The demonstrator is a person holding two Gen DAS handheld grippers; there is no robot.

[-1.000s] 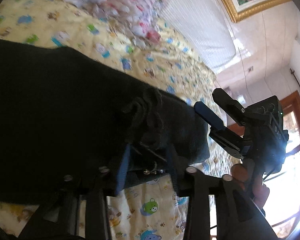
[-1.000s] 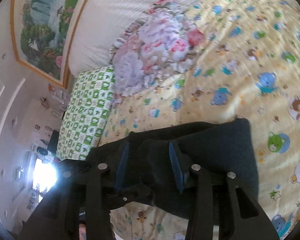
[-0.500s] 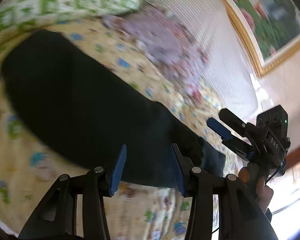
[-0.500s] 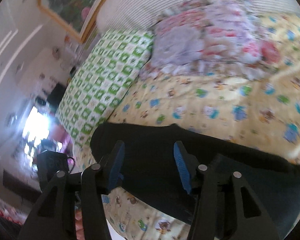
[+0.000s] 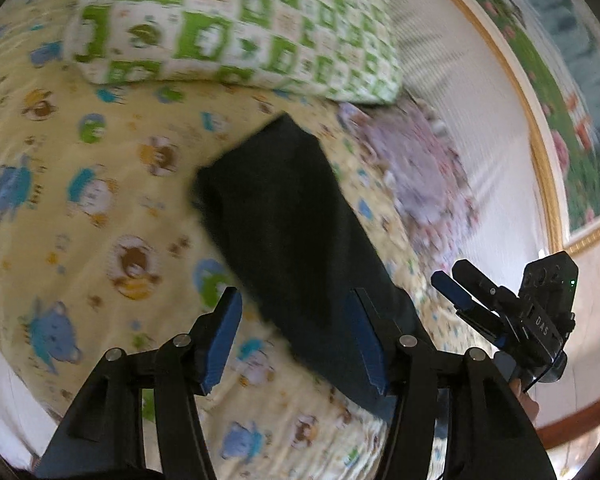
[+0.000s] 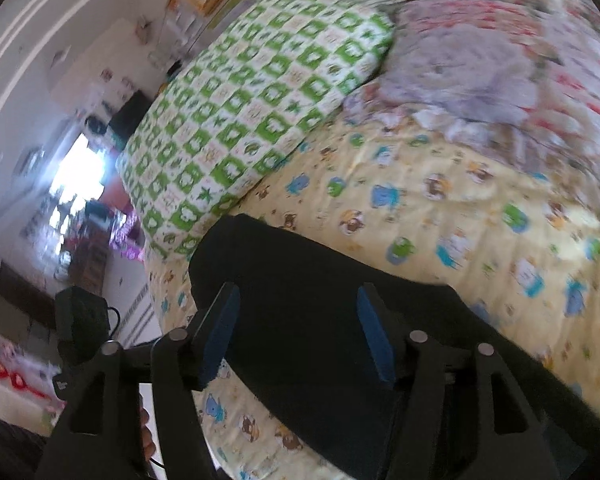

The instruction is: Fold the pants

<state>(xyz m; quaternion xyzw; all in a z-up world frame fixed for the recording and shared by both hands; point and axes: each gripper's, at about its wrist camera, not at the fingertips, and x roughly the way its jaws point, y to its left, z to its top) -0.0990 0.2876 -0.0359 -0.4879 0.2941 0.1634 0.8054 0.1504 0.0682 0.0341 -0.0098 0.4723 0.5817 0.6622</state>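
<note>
Left wrist: limp, light black fabric pants [image 5: 296, 236] beside green-checked pillow [image 5: 236, 24]; left gripper [image 5: 296, 344], right gripper [image 6: 300, 340] both released; pinch at hem.

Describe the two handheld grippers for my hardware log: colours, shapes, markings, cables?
The left gripper and right gripper both have black angular frames with silver bolts and flat blue finger pads. Seen from the left camera, the right one carries a black box marked "DAS" with a green light. A thin black cable trails from the left one.
</note>
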